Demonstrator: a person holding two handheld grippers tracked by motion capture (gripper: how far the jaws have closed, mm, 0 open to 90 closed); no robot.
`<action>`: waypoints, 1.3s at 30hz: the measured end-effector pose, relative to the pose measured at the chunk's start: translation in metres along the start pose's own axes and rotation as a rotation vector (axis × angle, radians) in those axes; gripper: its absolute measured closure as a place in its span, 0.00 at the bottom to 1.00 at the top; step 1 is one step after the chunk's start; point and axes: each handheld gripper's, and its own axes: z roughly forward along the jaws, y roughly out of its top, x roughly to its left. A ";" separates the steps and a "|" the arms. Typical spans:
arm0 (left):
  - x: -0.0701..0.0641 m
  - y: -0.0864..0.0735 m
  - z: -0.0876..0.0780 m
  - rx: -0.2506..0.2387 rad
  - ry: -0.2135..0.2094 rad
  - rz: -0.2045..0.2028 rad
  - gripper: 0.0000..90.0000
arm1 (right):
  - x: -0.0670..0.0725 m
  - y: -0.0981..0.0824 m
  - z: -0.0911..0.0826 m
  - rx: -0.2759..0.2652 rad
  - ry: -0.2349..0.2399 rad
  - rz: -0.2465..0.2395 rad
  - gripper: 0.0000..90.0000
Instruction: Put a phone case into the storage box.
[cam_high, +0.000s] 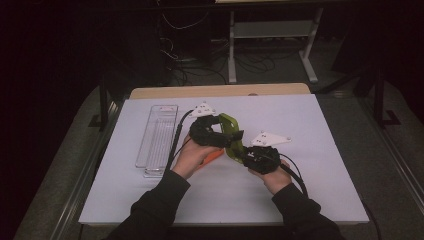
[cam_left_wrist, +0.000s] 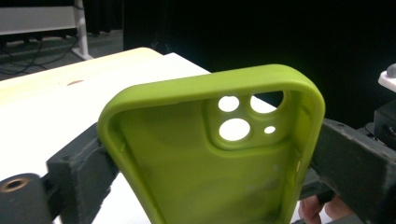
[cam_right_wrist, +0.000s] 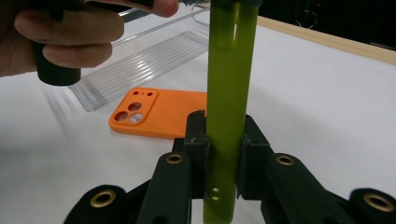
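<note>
A lime-green phone case (cam_high: 229, 122) is held up above the white table between both grippers. In the left gripper view its hollow inside and camera cut-outs (cam_left_wrist: 236, 126) face me. My left gripper (cam_left_wrist: 215, 161) spans its width, with one black pad on each long side. My right gripper (cam_right_wrist: 224, 149) is shut on the case's thin edge (cam_right_wrist: 229, 70), which stands upright between its pads. In the high view the left gripper (cam_high: 226, 134) comes from the left and the right gripper (cam_high: 242, 152) from the lower right.
An orange phone case (cam_right_wrist: 159, 114) lies flat on the table (cam_high: 310, 150) under the left hand (cam_high: 192, 155). A clear ribbed plastic tray (cam_high: 157, 137) lies at the left. Beyond the far wooden edge stand table legs and cables.
</note>
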 end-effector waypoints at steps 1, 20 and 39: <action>0.000 0.000 0.000 0.003 -0.002 -0.008 0.07 | 0.000 0.000 0.000 0.002 -0.003 -0.007 0.85; 0.006 -0.003 -0.006 0.016 -0.032 -0.041 0.16 | 0.004 -0.002 0.004 0.032 -0.002 -0.050 0.84; 0.017 -0.012 -0.021 -0.019 0.032 -0.022 0.17 | -0.003 -0.003 0.003 0.080 -0.001 -0.040 0.47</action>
